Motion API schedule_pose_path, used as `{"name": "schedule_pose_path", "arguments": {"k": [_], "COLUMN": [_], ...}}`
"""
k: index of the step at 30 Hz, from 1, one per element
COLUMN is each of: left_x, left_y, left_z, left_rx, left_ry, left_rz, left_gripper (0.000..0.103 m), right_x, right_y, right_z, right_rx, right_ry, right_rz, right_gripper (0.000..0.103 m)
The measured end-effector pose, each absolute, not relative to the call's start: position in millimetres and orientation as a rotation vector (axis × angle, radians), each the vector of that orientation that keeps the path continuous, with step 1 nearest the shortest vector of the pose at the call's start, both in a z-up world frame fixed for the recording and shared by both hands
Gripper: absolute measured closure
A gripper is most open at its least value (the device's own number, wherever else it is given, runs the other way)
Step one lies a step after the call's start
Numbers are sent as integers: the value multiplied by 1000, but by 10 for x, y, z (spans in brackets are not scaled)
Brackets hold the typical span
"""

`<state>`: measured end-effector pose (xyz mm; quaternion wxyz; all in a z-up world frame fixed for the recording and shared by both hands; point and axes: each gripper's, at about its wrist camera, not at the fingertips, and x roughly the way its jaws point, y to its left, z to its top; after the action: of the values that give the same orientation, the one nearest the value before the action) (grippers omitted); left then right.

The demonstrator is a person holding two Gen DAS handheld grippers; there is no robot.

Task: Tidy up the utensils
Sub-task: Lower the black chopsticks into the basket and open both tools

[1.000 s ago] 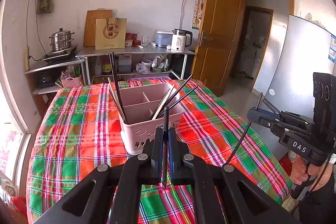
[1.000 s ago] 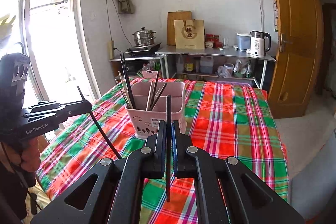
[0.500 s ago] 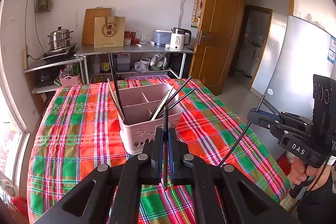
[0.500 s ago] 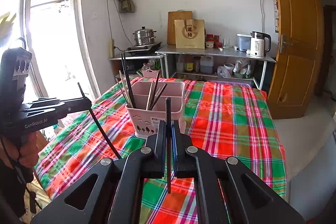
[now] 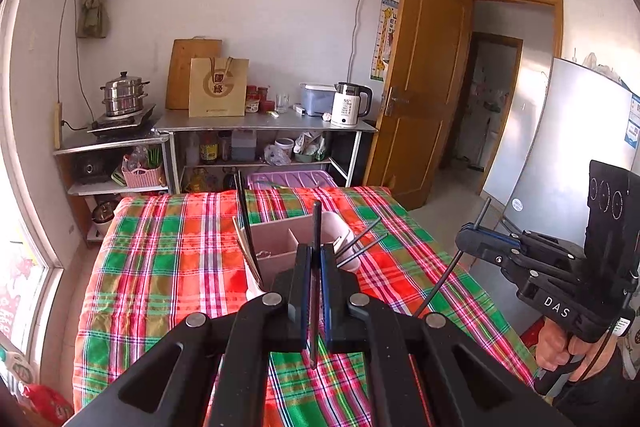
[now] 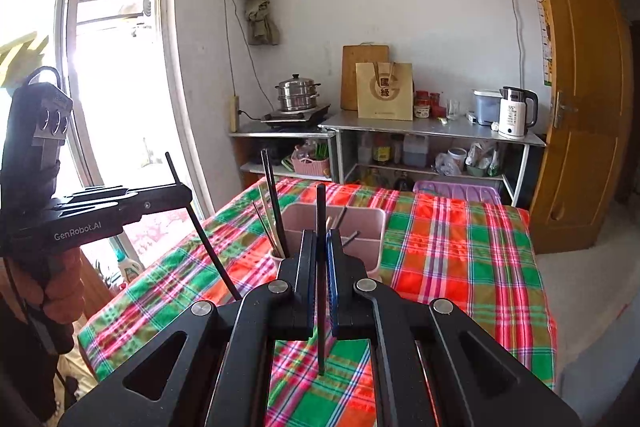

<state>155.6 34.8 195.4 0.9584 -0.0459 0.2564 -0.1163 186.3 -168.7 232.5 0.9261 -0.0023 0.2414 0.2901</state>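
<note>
Left gripper clamped on a thin black chopstick, held upright above the plaid tablecloth. Right gripper likewise pinched shut on a second black chopstick. Both poised over the near table edge, just short of the pink plastic utensil caddy, smooth-walled, divided, standing mid-table with dark and pale sticks leaning out. Bare cloth all around the caddy; open floor to the right toward the wooden door. Metal shelf unit beyond the far edge.

pink caddy front hidden, contents perhaps chopsticks
</note>
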Motion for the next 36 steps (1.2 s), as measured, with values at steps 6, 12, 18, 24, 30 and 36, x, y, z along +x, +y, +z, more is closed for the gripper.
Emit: {"name": "schedule_pose_path", "arguments": {"k": [6, 12, 18, 24, 30, 36], "left_x": [1695, 1919, 2141, 2366, 2573, 2667], "left_y": [497, 624, 672, 656, 666, 629], "left_z": [2225, 2371, 2428, 2387, 2146, 1833], "left_rx": [-120, -153, -157, -126, -138, -128], "left_ry": [470, 446, 423, 405, 437, 510], "left_rz": [-211, -188, -182, -161, -169, -179], "left_gripper": [99, 99, 99, 99, 99, 99], "right_x": [2062, 2262, 2507, 2741, 2850, 2912], "right_y": [-1563, -1354, -1241, -1143, -1098, -1148], "right_z": [2579, 2731, 2769, 2716, 2512, 2310], "right_rx": [26, 25, 66, 78, 73, 67], "right_ry": [446, 403, 395, 401, 439, 496], "right_rz": [617, 618, 597, 583, 566, 548], "right_gripper": [98, 98, 98, 98, 98, 98]}}
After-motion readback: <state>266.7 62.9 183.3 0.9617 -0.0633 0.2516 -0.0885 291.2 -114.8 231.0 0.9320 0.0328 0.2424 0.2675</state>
